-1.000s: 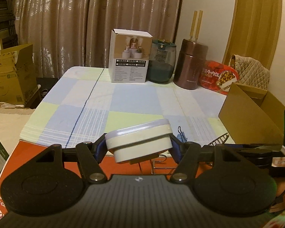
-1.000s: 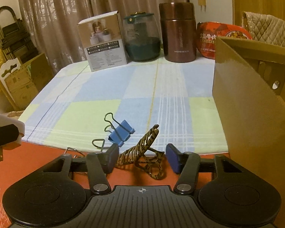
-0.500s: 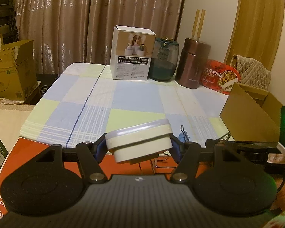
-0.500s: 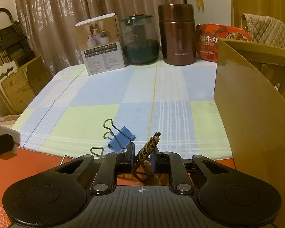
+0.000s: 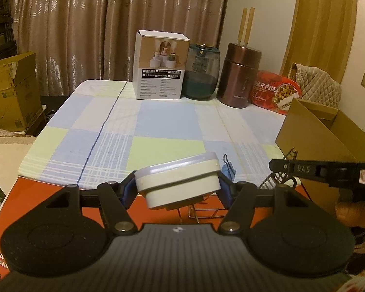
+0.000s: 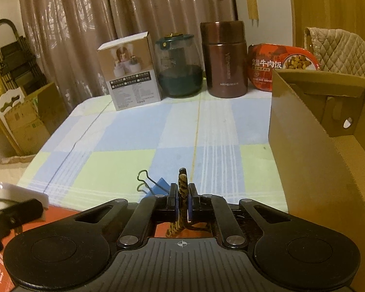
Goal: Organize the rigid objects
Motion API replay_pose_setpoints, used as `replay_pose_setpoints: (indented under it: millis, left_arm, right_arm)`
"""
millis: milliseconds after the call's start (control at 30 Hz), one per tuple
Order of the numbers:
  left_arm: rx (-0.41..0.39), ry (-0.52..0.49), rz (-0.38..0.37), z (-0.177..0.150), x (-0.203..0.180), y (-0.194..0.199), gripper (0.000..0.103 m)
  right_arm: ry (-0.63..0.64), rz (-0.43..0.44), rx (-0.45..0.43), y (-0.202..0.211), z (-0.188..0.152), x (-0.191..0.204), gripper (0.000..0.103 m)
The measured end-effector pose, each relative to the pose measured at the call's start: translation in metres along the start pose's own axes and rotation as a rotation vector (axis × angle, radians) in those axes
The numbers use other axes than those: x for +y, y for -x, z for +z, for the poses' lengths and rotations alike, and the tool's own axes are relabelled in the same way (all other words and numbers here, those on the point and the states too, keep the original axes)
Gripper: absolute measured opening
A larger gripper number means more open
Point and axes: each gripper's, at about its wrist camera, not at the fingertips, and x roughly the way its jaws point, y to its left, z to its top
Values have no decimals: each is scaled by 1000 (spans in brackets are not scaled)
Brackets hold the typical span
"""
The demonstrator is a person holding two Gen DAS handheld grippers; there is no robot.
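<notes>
My left gripper (image 5: 177,189) is shut on a white plug adapter (image 5: 177,178), held tilted above the orange box (image 5: 39,192) at the table's near edge. My right gripper (image 6: 182,203) is shut on a brown striped hair claw (image 6: 181,189), which sticks up between the blue pads. In the left wrist view the right gripper (image 5: 279,168) comes in from the right with the hair claw (image 5: 288,157) at its tip. A blue binder clip (image 6: 158,186) lies on the checked tablecloth just ahead of the right gripper, also visible as the binder clip (image 5: 228,169) behind the adapter.
An open cardboard box (image 6: 316,131) stands on the right of the table. Along the far edge stand a white product box (image 5: 159,71), a dark glass jar (image 5: 200,73), a brown flask (image 5: 239,75) and a red food pack (image 5: 272,91). A wire rack (image 5: 202,210) lies under the adapter.
The right gripper's jaws closed from wide apart onto the hair claw, which now stands upright between the pads. The left gripper kept still with the adapter.
</notes>
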Motion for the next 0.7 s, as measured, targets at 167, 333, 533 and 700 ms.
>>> replay_pose_setpoints:
  millis: [167, 333, 533, 700]
  left_arm:
    - [-2, -15, -4, -1, -2, 0, 61]
    - [-6, -34, -5, -1, -6, 1, 61]
    - [-19, -59, -10, -2, -14, 9, 61]
    - [-34, -84, -13, -2, -24, 19, 61]
  right_arm:
    - [-4, 19, -29, 13, 5, 4, 3]
    - [-6, 44, -54, 29, 8, 8, 3]
    - [14, 57, -88, 49, 11, 13, 3]
    - [14, 58, -92, 65, 7, 14, 3]
